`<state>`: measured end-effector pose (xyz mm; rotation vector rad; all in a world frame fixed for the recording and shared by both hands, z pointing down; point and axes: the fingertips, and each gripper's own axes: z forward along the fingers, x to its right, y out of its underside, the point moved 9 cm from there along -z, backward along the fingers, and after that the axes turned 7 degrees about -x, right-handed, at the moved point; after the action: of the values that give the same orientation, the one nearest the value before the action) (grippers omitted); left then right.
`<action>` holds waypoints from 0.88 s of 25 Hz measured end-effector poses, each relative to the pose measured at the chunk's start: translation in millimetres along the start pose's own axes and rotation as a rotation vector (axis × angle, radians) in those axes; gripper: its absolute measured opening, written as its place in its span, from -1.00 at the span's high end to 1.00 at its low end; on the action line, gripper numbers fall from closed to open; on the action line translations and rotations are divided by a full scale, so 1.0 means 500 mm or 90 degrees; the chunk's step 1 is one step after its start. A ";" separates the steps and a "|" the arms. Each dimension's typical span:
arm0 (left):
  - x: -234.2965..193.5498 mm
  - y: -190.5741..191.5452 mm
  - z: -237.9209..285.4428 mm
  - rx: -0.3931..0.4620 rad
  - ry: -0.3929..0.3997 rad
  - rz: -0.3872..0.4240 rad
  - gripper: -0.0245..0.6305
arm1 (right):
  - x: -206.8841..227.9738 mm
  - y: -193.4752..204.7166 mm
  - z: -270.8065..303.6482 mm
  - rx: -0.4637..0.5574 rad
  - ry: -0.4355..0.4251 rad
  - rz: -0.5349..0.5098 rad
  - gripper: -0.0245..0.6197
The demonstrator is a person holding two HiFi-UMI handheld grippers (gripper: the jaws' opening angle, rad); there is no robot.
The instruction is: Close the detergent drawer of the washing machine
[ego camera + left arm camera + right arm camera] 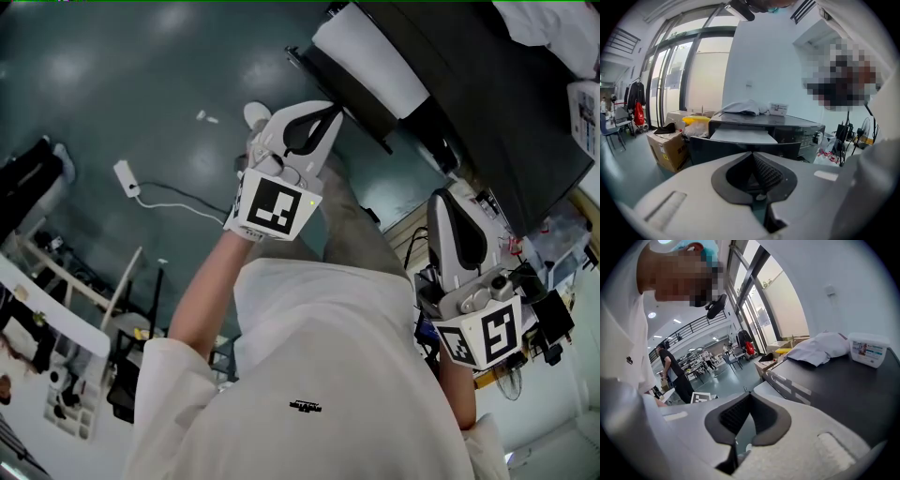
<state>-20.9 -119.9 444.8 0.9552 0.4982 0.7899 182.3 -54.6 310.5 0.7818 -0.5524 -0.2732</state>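
The dark washing machine [487, 103] stands at the top right of the head view. Its detergent drawer [370, 56] is pulled out, showing a white inside behind a dark front panel [740, 150]. My left gripper [333, 112] is held up in front of the drawer, some way short of it. It is shut with nothing between its jaws, and the left gripper view looks straight at the drawer [743, 136]. My right gripper [441, 202] hangs beside the machine's near corner, also shut and empty. The machine's black top [834, 380] fills the right gripper view.
A white cloth [820, 350] and a small white tub [868, 348] lie on the machine's top. A cardboard box [668, 145] and a yellow item [696, 120] sit to the machine's left. A power strip with cable [127, 178] lies on the floor. People stand far off [670, 366].
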 end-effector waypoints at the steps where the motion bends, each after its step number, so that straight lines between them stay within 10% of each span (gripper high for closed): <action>1: -0.003 -0.005 0.007 -0.001 -0.001 0.000 0.86 | 0.004 0.001 -0.002 0.002 0.002 0.003 0.92; 22: -0.020 -0.039 0.083 0.019 -0.017 -0.040 0.86 | 0.005 0.023 -0.015 0.010 0.011 0.022 0.92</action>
<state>8.4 -156.0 449.2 0.9725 0.5153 0.7144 189.0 -43.7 315.5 0.7889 -0.5520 -0.2300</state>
